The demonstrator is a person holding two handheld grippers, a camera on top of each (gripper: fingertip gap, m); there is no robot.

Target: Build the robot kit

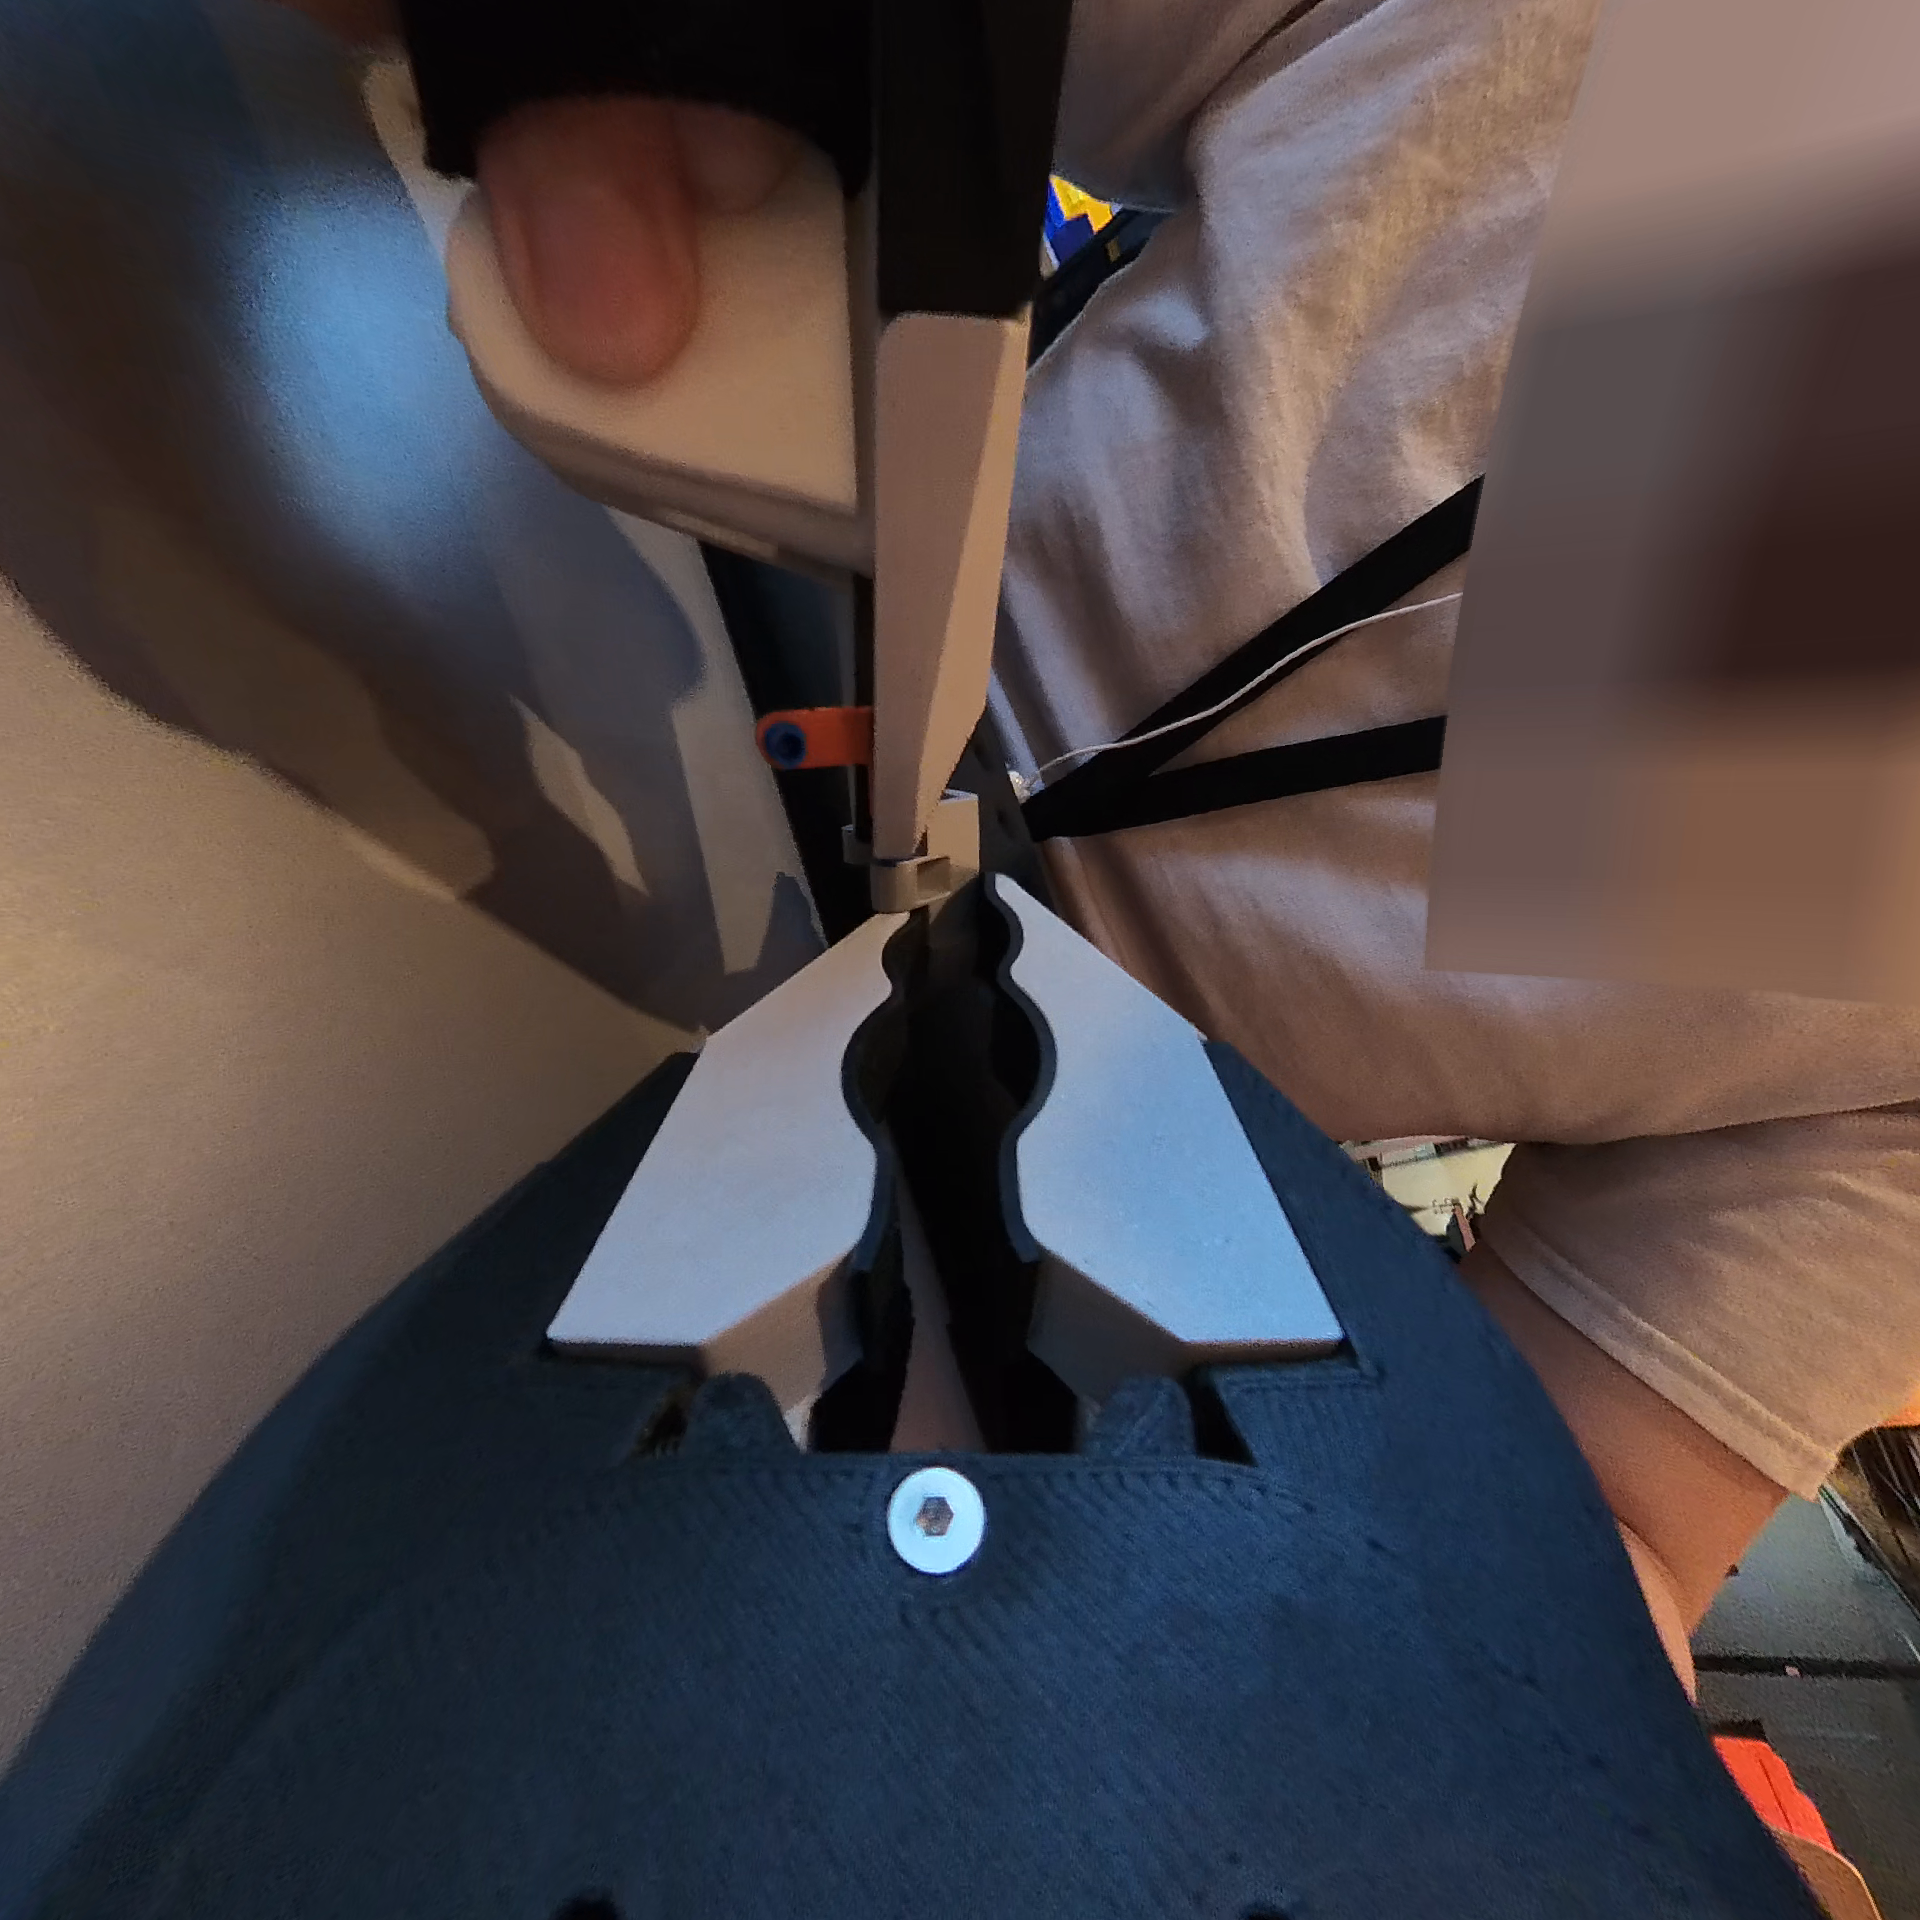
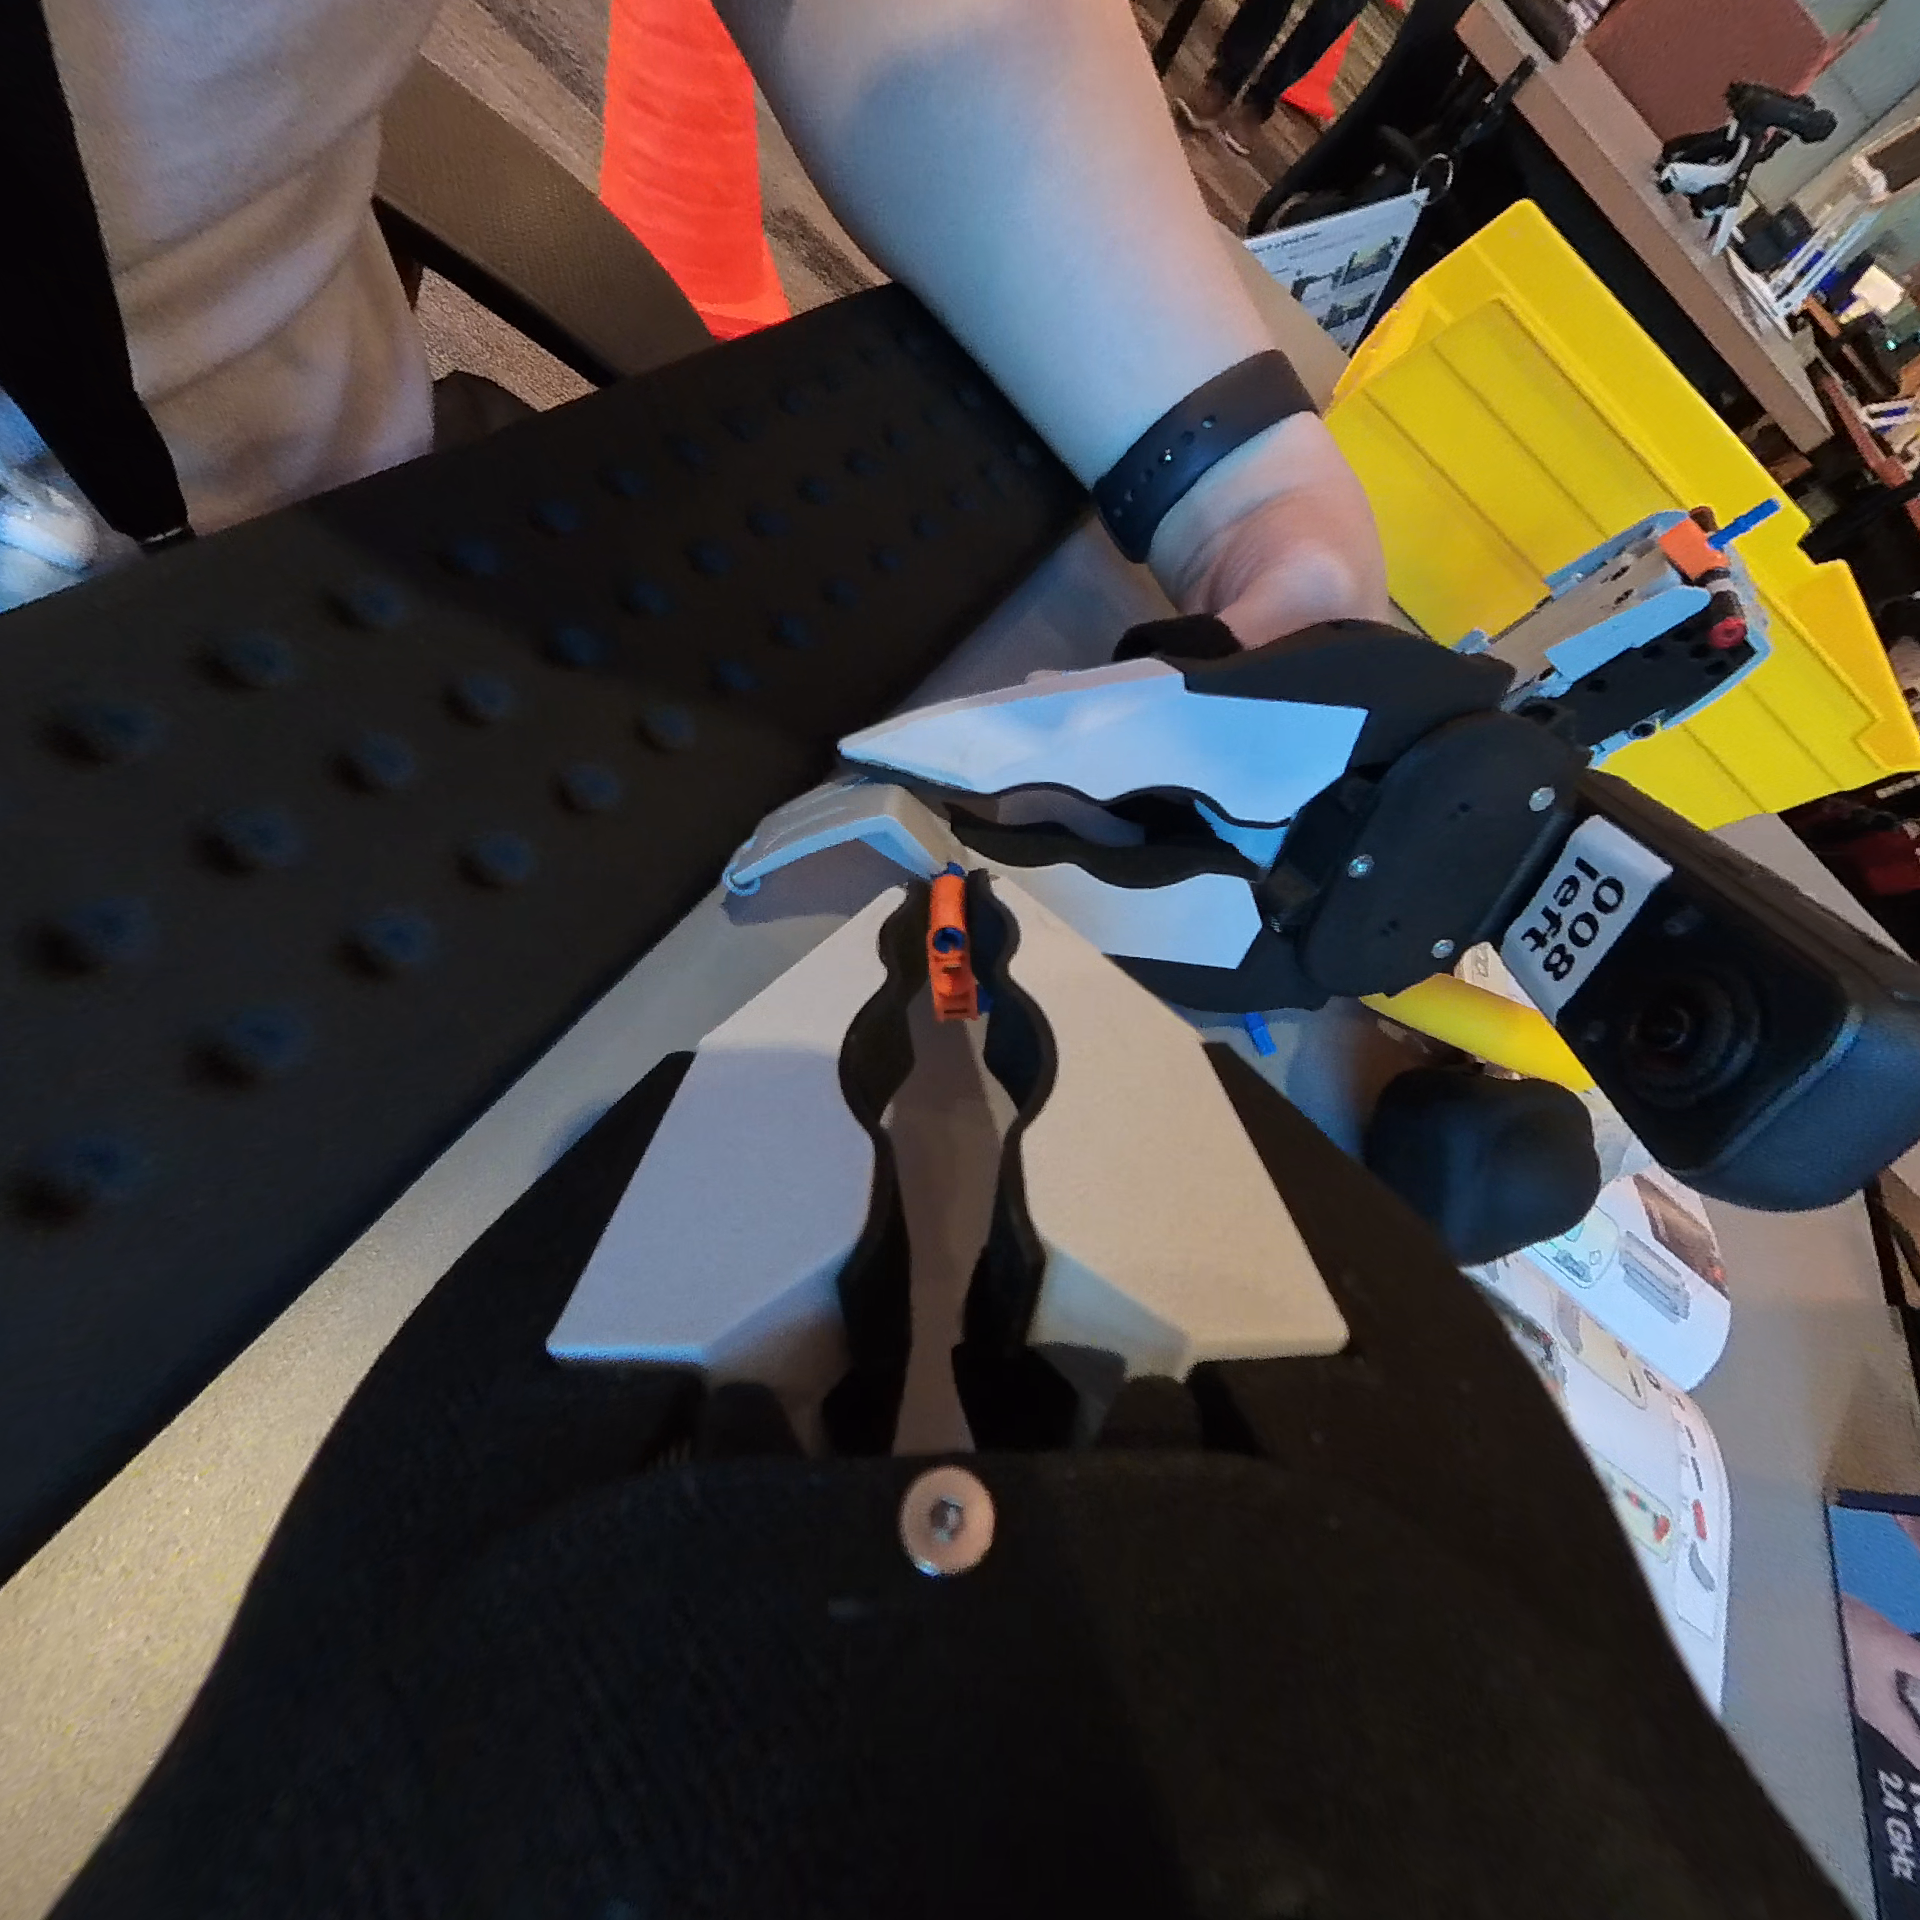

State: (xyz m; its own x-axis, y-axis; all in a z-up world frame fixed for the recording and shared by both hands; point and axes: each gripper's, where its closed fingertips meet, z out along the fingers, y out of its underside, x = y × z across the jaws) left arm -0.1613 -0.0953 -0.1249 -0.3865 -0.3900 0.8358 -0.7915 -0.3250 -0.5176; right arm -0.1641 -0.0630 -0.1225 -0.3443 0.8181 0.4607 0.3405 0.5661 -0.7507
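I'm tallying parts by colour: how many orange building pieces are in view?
2. One orange piece sits between the right gripper's fingertips, shown in both views; a second orange piece is on the grey assembly beside the yellow bin. Others may be hidden.

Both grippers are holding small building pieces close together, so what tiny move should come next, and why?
Probably nudge the right gripper forward a touch. Its small orange connector with blue pins sits just short of the light grey angled plastic piece clamped in the left gripper, and a slim gap seems to separate them.
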